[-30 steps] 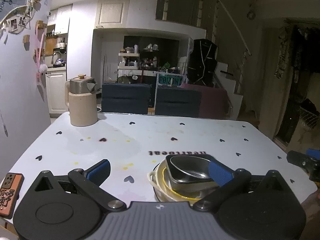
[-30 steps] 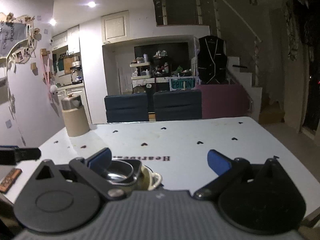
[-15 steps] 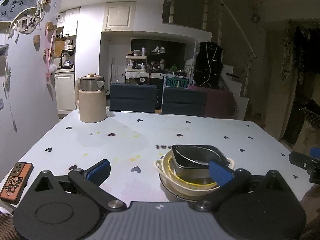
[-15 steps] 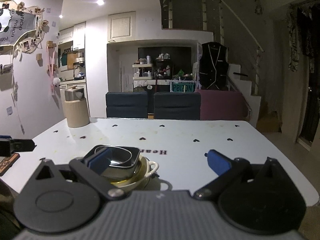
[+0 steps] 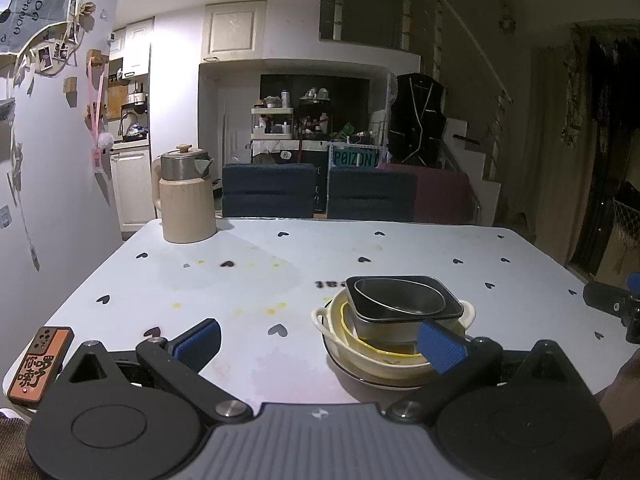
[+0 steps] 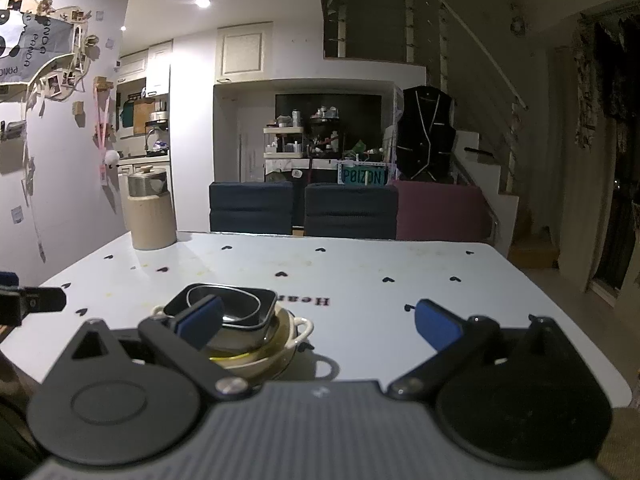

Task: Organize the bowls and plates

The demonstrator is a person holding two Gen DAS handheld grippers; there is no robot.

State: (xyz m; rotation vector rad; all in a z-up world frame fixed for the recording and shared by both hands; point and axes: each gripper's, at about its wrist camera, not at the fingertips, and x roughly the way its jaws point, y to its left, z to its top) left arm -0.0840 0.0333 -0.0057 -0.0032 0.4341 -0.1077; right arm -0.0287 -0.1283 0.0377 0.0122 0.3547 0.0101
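One stack of dishes stands near the table's front edge: a dark metal tray-shaped bowl (image 5: 402, 300) sits in a yellow-rimmed bowl (image 5: 362, 330), inside a cream handled bowl (image 5: 384, 362) on a plate (image 5: 360, 378). My left gripper (image 5: 320, 340) is open just before the stack, its right pad (image 5: 442, 346) in front of it. In the right wrist view the same stack (image 6: 240, 320) lies behind the left pad (image 6: 200, 320) of my open right gripper (image 6: 318, 324). Neither gripper holds anything.
A beige kettle (image 5: 185, 200) stands at the table's far left corner. An orange phone (image 5: 38, 364) lies at the near left edge. Dark chairs (image 5: 268, 190) line the far side. The white tablecloth (image 5: 280, 264) carries small black hearts.
Both grippers have drawn back and risen from the stack, so more of the table and dishes shows. The dishes have not moved.
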